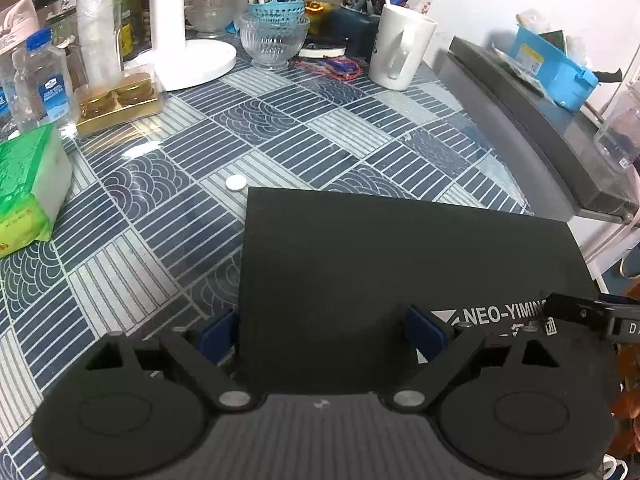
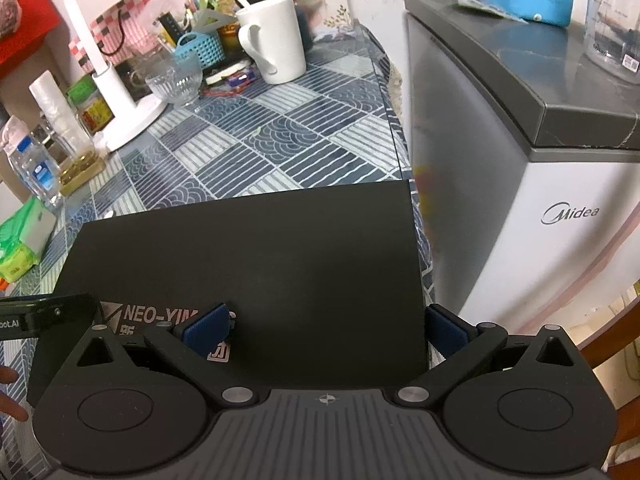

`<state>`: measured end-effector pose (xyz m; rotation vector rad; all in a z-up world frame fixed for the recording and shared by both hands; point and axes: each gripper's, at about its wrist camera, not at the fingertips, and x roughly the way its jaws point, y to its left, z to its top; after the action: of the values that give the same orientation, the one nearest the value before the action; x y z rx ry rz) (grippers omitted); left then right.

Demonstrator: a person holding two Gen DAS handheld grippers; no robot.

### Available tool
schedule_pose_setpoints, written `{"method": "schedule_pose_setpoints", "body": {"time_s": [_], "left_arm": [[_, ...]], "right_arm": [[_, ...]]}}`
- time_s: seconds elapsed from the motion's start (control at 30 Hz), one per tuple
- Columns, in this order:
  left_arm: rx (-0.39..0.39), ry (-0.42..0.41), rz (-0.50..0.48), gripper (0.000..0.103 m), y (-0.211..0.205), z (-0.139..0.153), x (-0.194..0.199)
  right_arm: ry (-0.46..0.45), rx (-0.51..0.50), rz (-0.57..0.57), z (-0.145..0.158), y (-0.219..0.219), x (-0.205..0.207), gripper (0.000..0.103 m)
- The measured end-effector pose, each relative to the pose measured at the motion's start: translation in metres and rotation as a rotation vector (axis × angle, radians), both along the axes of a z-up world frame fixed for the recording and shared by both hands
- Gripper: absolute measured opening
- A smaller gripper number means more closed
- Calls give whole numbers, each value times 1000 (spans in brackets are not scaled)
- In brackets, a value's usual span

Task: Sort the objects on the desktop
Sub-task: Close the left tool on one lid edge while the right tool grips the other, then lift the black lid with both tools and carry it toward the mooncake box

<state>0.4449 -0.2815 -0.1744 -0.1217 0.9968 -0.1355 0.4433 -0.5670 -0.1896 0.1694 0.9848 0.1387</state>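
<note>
Both jaws wide open over the black box

Your left gripper and right gripper hold nothing; black box lies straight ahead, long side across.

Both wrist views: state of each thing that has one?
Black mat: flat on table, right edge past the table edge.
Left gripper: open, astride mat's left edge.
Right gripper: open, astride mat's right edge.
White mug: upright.
Glass bowl: upright, empty.
Water bottle: upright, capped.
</note>
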Motion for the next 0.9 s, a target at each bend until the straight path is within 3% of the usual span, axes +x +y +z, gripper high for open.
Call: {"method": "schedule_pose_setpoints", "body": {"time_s": [0.37, 0.9], "left_arm": [[-2, 27, 41, 103, 5, 12, -15], [11, -3, 4, 103, -16, 82, -87]], "right_arm": [[-1, -1, 18, 13, 6, -18, 103], [-33, 9, -13, 79, -13, -99, 103]]}}
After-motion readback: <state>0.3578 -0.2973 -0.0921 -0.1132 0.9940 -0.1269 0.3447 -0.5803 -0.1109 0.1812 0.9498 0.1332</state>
